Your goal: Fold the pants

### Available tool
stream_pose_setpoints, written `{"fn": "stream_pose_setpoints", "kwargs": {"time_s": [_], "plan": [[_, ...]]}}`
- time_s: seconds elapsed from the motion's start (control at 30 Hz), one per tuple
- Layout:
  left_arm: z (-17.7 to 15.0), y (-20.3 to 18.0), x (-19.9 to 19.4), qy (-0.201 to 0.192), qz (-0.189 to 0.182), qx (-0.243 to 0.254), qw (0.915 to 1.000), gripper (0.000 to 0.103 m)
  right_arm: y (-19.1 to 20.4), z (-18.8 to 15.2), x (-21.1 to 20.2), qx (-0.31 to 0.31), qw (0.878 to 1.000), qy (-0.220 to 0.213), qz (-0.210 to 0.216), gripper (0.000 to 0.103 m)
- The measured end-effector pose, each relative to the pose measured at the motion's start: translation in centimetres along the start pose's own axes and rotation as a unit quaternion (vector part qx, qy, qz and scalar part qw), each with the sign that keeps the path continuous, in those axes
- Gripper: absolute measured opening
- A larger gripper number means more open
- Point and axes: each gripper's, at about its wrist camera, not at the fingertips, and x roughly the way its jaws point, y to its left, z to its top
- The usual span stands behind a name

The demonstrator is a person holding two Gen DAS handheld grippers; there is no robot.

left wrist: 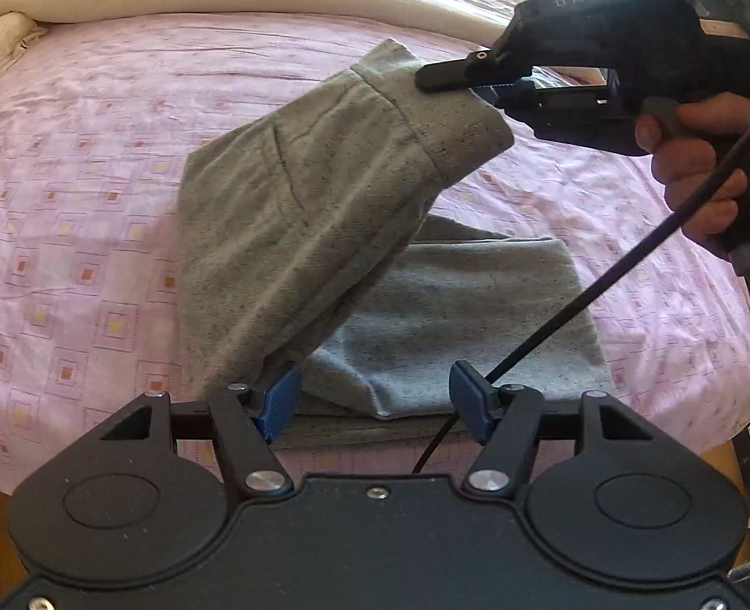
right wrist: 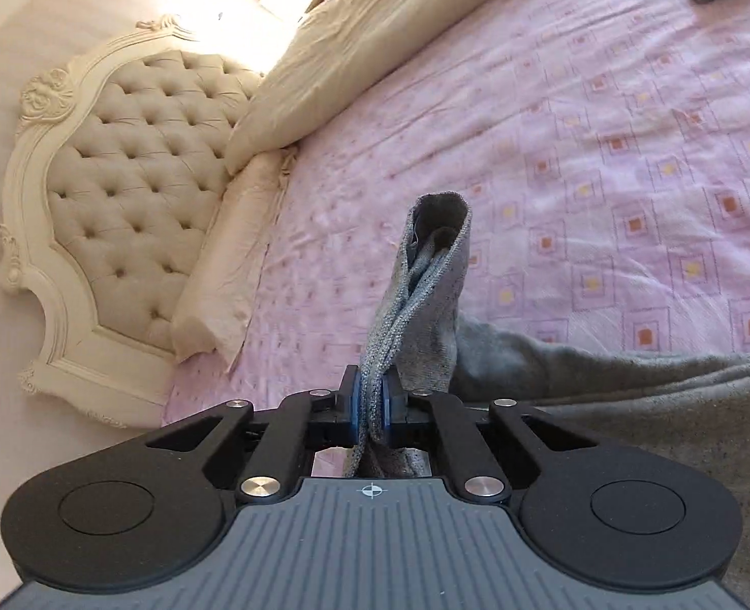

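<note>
Right wrist view: right hand-held gripper pads hidden, clamping pants.

The pants are matt, speckled grey knit cloth. The bedspread is thin pink woven cloth, faintly creased. The headboard is tufted cream upholstery in a glossy carved frame.

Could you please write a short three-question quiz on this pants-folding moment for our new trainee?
1. True or false: the right tongs are shut on the grey pants.
2. Which tongs stand open with nothing pinched: left or right?
3. What do the pants lie on?
A) a wooden floor
B) a pink patterned bedspread
C) a glass table

Key:
1. True; the cuff is lifted.
2. The left tongs.
3. B
</note>
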Motion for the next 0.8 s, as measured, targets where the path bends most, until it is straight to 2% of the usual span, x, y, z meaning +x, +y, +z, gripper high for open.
{"fn": "stream_pose_setpoints", "kwargs": {"time_s": [0.23, 0.37, 0.47, 0.53, 0.6, 0.67, 0.7, 0.73, 0.8], "plan": [[1.6, -0.4, 2.7, 0.008, -0.035, -0.022, 0.9991, 0.066, -0.5, -1.2, -1.1, -0.004, 1.000, -0.006, -0.015, 0.008], [1.7, -1.6, 4.9, 0.007, -0.038, 0.012, 0.9992, 0.067, -1.6, -1.4, -2.5, 0.014, 0.999, -0.020, -0.030, 0.008], [1.2, -3.3, 6.4, 0.015, -0.027, 0.067, 0.9973, 0.072, -2.2, -1.3, -3.2, 0.020, 0.999, -0.026, -0.040, 0.008], [0.6, -3.3, 7.6, 0.033, 0.010, 0.080, 0.9962, 0.073, -2.4, -1.3, -3.7, 0.019, 0.998, -0.029, -0.047, 0.008], [-0.3, -1.8, 8.7, 0.066, 0.042, 0.038, 0.9962, 0.073, -2.8, -1.6, -4.4, 0.022, 0.998, -0.033, -0.052, 0.008], [-1.4, 0.4, 9.5, 0.104, 0.091, -0.008, 0.9904, 0.073, -3.4, -2.2, -5.1, 0.029, 0.997, -0.037, -0.061, 0.008], [-2.0, 1.5, 9.6, 0.116, 0.101, -0.025, 0.9878, 0.072, -4.0, -2.7, -5.6, 0.035, 0.997, -0.037, -0.066, 0.008], [-2.6, 2.5, 9.3, 0.111, 0.082, -0.040, 0.9896, 0.073, -4.6, -3.2, -5.8, 0.040, 0.996, -0.035, -0.074, 0.008], [-2.7, 2.9, 8.7, 0.110, 0.076, -0.037, 0.9904, 0.072, -6.3, -4.6, -5.7, 0.047, 0.993, -0.024, -0.106, 0.008]]}}
